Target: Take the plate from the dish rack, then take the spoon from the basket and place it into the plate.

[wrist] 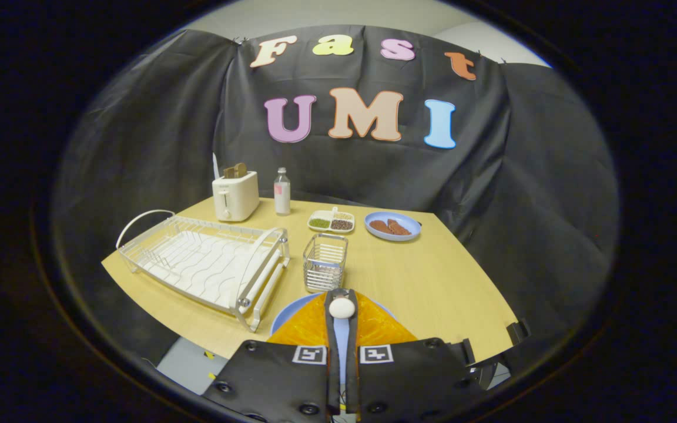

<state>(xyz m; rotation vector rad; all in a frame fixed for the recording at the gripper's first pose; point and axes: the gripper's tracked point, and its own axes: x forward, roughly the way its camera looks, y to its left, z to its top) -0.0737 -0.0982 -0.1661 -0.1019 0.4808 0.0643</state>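
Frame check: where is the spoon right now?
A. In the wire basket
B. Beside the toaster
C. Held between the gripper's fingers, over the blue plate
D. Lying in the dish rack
C: the spoon is pinched in the gripper, above the blue plate near the wire basket.

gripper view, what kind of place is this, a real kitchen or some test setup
Most likely a staged test booth dressed as a kitchen: black cloth wall behind a wooden table set with a toaster and dish rack. The gripper holds a spoon over a blue plate.
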